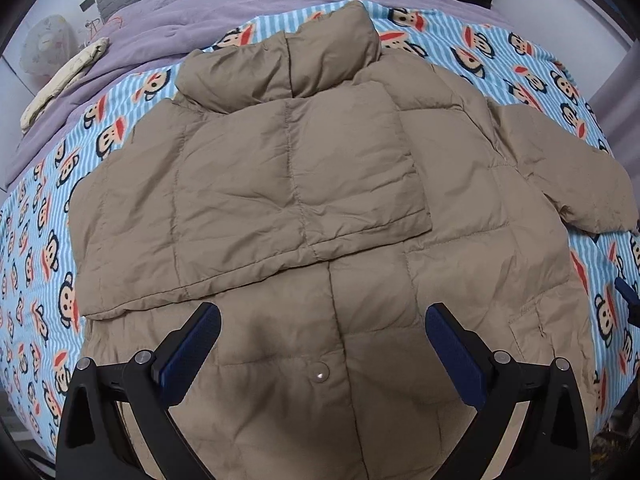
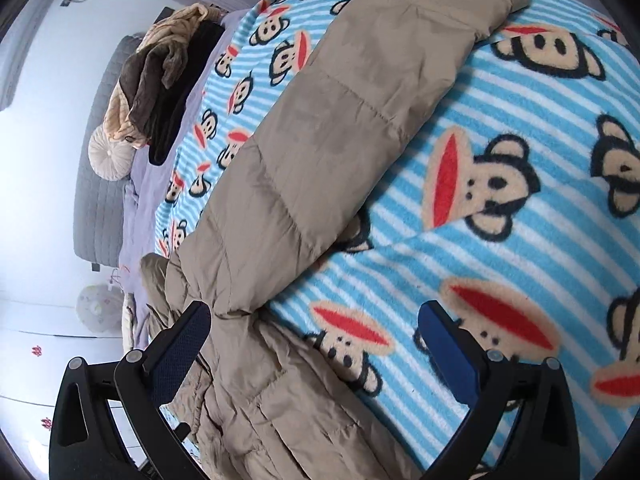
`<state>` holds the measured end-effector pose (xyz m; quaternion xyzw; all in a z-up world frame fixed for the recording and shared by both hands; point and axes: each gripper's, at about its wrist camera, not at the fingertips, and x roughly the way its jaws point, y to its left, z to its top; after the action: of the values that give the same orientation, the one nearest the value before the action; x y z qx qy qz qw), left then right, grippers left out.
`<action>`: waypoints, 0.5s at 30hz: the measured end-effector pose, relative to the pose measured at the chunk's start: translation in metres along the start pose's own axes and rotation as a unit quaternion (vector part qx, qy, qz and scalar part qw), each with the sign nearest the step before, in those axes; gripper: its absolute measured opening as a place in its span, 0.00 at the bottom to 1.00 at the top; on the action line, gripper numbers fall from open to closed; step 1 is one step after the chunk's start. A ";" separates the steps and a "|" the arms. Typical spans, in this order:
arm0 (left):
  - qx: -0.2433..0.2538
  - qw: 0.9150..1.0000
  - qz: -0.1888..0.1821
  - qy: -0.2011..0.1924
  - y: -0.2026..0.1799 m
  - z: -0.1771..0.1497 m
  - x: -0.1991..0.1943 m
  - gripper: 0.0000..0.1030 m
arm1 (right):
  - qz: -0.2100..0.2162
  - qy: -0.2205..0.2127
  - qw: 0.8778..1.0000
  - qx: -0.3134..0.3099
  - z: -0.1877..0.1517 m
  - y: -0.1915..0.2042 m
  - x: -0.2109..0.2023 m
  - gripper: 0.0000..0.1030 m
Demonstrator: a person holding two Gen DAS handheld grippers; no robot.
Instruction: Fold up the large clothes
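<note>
A tan puffer jacket (image 1: 320,200) lies flat on a blue striped monkey-print blanket (image 1: 36,240). Its left sleeve is folded across the chest; its right sleeve (image 1: 568,176) still sticks out to the right. My left gripper (image 1: 322,330) is open and empty above the jacket's lower front, near a snap button (image 1: 320,376). My right gripper (image 2: 314,336) is open and empty, hovering over the base of the outstretched sleeve (image 2: 340,132), where it joins the jacket body (image 2: 280,400). The right gripper's tip also shows in the left wrist view (image 1: 628,300).
A lilac quilt (image 1: 200,12) covers the far part of the bed. A pile of dark and beige clothes (image 2: 168,72) lies at the head end, with a round cushion (image 2: 110,154) and grey headboard (image 2: 100,184). A cream cloth (image 1: 60,80) lies at the left.
</note>
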<state>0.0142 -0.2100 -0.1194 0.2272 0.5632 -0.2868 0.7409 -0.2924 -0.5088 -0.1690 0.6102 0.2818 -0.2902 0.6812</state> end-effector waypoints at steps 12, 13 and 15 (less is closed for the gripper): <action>0.011 1.000 -0.017 -0.005 -0.021 0.002 0.002 0.99 | 0.107 -0.018 0.987 0.119 0.077 -0.048 0.024 1.00; 0.011 1.000 -0.017 -0.006 -0.022 0.003 0.002 0.99 | 0.120 -0.025 0.984 0.129 0.083 -0.050 0.025 1.00; 0.008 1.000 -0.018 -0.007 -0.023 0.004 0.003 0.99 | 0.143 -0.039 0.977 0.151 0.095 -0.054 0.029 1.00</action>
<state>0.0019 -0.2293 -0.1213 0.2208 0.5600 -0.3062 0.7374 -0.3105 -0.6090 -0.2176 0.7282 0.1181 -0.2526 0.6260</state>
